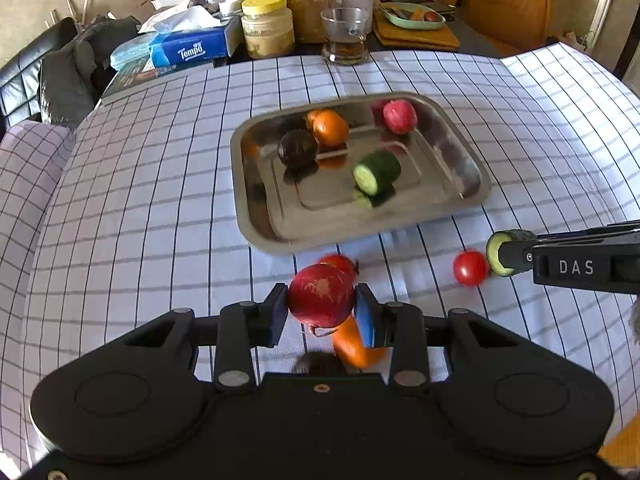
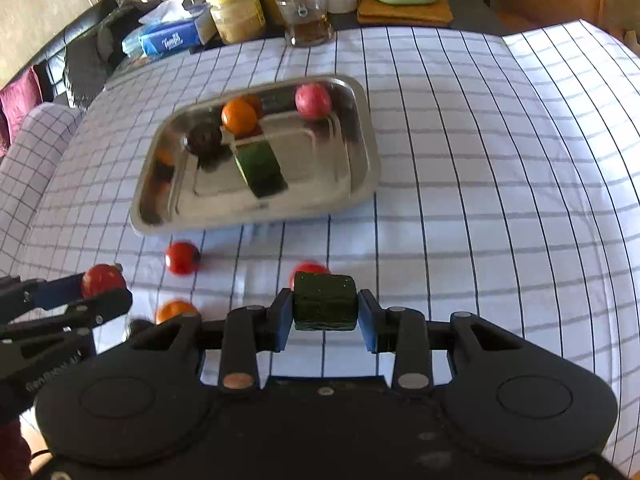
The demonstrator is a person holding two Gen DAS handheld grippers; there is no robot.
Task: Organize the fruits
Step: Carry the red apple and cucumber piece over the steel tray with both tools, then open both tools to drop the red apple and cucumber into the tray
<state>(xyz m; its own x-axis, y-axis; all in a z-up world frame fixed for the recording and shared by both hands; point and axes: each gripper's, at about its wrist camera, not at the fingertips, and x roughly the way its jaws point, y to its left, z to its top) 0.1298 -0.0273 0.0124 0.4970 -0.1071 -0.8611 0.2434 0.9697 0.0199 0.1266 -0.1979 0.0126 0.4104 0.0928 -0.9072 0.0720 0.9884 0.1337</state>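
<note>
My left gripper (image 1: 321, 307) is shut on a red radish (image 1: 321, 295) and holds it above the cloth, in front of the steel tray (image 1: 260, 216). My right gripper (image 2: 325, 309) is shut on a dark green cucumber piece (image 2: 325, 301); it shows at the right of the left wrist view (image 1: 505, 254). In the tray lie a cucumber piece (image 1: 377, 172), an orange fruit (image 1: 330, 127), a dark round fruit (image 1: 298, 148) and a pink radish (image 1: 399, 115). Loose on the cloth are a red tomato (image 1: 470, 267), another tomato (image 2: 182, 258), an orange piece (image 1: 352, 344) and a dark fruit (image 1: 320, 363).
The table carries a white checked cloth (image 1: 160, 200). At its far edge stand a glass mug (image 1: 345, 36), a yellow-lidded jar (image 1: 267, 26), a tissue pack (image 1: 192, 50) and a green dish (image 1: 412, 16). A black sofa (image 1: 24, 76) is at the left.
</note>
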